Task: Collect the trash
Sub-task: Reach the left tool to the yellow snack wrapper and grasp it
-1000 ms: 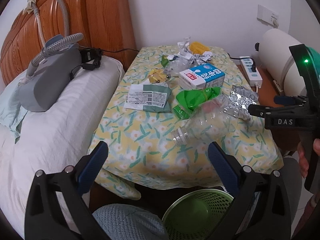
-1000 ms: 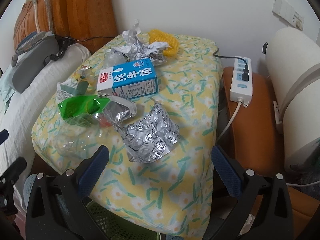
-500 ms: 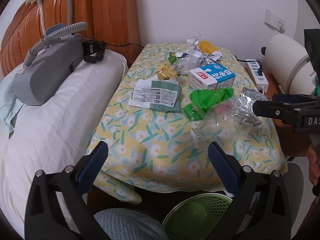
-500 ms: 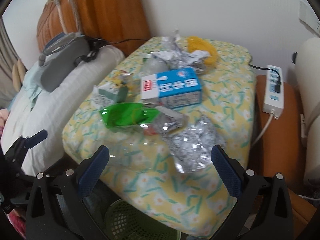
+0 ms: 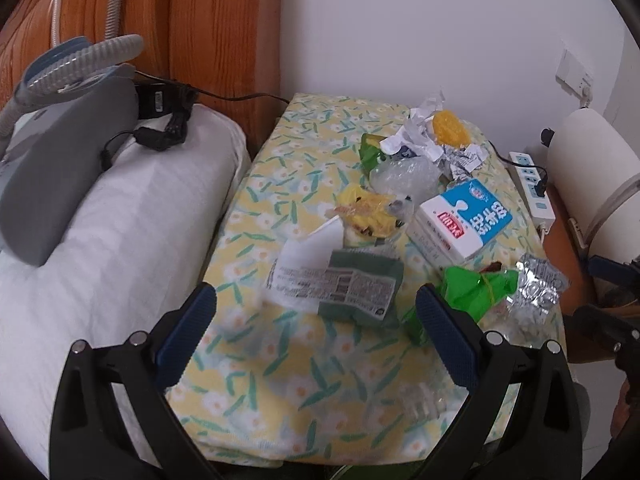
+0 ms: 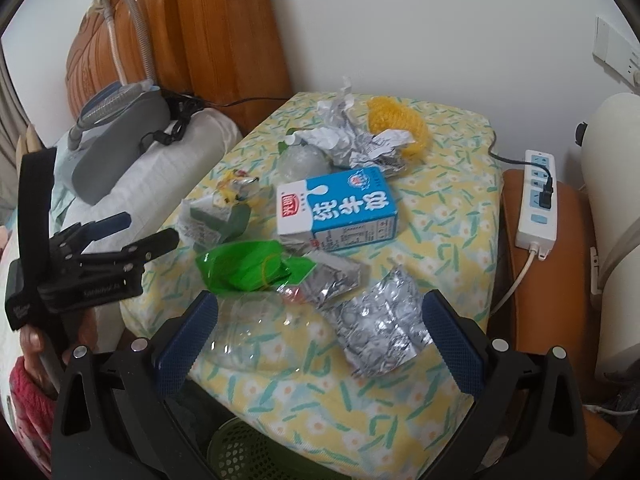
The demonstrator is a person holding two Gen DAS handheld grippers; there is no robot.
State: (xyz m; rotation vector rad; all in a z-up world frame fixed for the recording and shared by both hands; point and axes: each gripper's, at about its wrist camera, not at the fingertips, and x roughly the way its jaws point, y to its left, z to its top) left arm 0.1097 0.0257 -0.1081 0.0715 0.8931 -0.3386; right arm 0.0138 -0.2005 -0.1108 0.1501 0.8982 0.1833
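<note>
white wall (image 5: 420,28) | wooden headboard (image 5: 200,32) | white pillow (image 5: 132,216)

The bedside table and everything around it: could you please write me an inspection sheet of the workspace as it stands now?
Surface: table under a yellow flowered cloth, littered.
Job's things: milk carton lying on its side; green wrapper; foil blister sheet; clear bottle at the near edge; crumpled paper; yellow scrubber; green basket below the table.
Clutter: grey-green packet; yellow wrapper.
Grippers: left tongs open, empty; right tongs open, empty.
Cables: power strip with one black plug; black cord along the headboard.
Surroundings: pillow bearing a grey device with a hose; wooden headboard; white wall.
</note>
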